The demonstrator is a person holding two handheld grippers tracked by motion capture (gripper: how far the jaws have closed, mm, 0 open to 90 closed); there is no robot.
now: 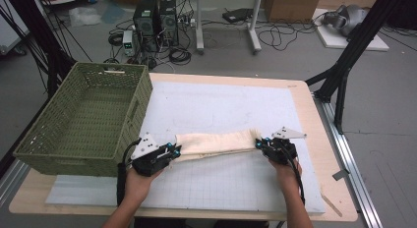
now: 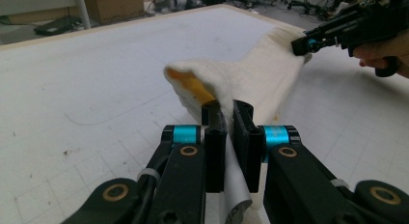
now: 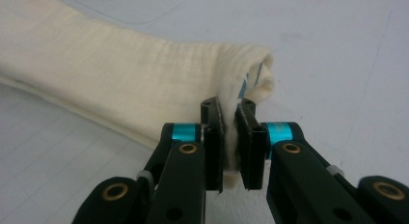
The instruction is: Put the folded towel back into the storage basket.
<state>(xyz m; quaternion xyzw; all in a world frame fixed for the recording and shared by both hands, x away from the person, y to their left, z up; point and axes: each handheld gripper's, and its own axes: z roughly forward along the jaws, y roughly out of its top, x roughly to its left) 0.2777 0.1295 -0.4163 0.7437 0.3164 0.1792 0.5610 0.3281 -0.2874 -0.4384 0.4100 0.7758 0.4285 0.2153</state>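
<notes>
Left gripper [image 1: 173,150]: jaws clamped on the left end of the cream cloth [image 1: 216,142]; in the left gripper view [image 2: 228,119] fabric is seen pinched between the two black jaws, with an orange patch [image 2: 193,85] visible at the cloth's folded edge just past them.

Right gripper [image 1: 260,144]: jaws clenched on the cloth's right end; in the right gripper view [image 3: 230,119] a thin fold of cloth [image 3: 120,69] is gripped between the jaws, and a blue stripe [image 3: 251,79] is seen along the edge there.

The cloth is held stretched between both grippers as a long rolled or folded strip, roughly across the middle of the white gridded mat [image 1: 221,110]. In the left gripper view it is seen raised off the mat near the left jaws.

The mat is laid on a wooden table [image 1: 319,139]. A green woven basket [image 1: 44,139] is placed on the table at the mat's left edge, just beside the left gripper. Each gripper is held by a hand [image 1: 137,186] entering from the mat's near side.

Beyond the table's far edge, computer towers [image 1: 156,21] and cables [image 1: 275,36] are seen on the floor.
</notes>
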